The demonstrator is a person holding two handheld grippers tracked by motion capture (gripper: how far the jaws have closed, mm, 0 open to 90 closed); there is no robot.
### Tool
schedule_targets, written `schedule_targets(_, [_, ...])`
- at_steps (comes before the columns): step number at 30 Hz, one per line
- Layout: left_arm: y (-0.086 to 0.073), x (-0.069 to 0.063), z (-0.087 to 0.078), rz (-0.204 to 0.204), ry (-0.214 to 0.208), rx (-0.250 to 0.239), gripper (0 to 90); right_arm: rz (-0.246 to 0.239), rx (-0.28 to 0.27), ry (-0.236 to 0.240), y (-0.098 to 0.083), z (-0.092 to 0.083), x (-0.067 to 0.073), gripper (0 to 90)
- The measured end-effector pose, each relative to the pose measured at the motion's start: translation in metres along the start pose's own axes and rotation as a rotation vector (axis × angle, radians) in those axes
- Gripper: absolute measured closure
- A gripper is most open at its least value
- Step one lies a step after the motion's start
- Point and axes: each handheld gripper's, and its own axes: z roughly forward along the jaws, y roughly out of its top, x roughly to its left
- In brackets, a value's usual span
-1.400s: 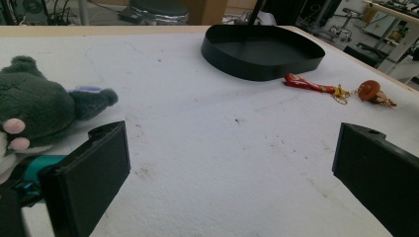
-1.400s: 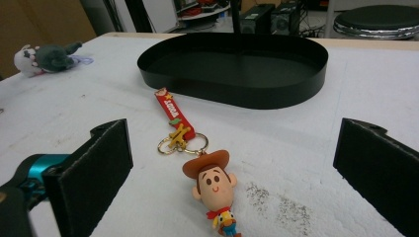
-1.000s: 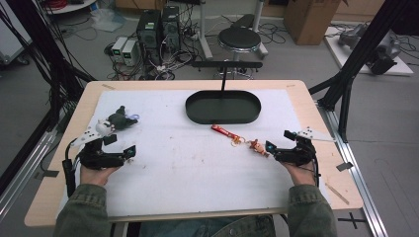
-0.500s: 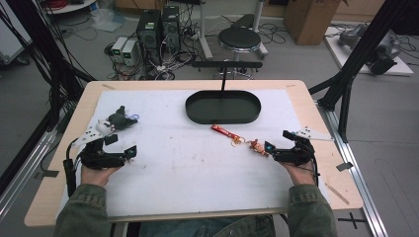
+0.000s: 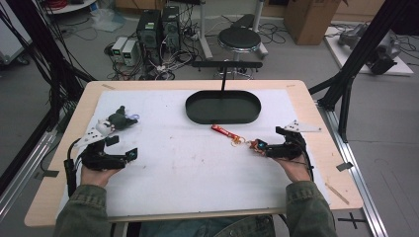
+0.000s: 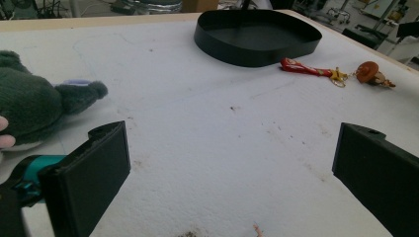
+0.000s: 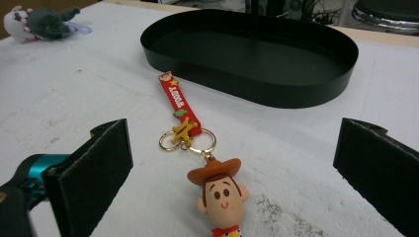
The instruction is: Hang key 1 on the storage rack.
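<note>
One black oval tray (image 5: 223, 107) stood at the far middle of the white surface (image 5: 188, 168), and served as the landmark. One keychain (image 7: 197, 148), made up of a red strap, a gold ring and a cowboy-hatted figure head, lay flat just in front of the tray's near rim, apart from it. The right gripper (image 5: 269, 147) rested beyond the keychain's figure end, its jaws spread wide apart with the figure head between them, untouched. One grey plush toy (image 5: 120, 118) lay well to the left of the tray. The left gripper (image 5: 126, 148) sat near the toy, jaws likewise wide apart and holding nothing.
</note>
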Motion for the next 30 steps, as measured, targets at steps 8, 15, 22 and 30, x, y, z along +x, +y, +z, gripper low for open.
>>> schedule_targets(8, [-0.001,-0.001,0.001,0.015,-0.007,0.021,1.7,-0.014,0.04,0.037,0.018,0.015,0.006,0.5])
schedule_targets(15, [0.0,-0.001,0.0,0.012,-0.007,0.016,1.7,-0.057,0.078,0.059,0.03,0.031,0.012,0.5])
schedule_targets(22, [0.0,-0.001,0.003,0.011,-0.022,0.014,1.7,-0.044,0.111,0.088,0.042,0.045,0.017,0.5])
schedule_targets(30, [0.001,-0.001,0.004,0.01,-0.022,0.011,1.7,-0.137,0.194,0.118,0.064,0.067,0.033,0.5])
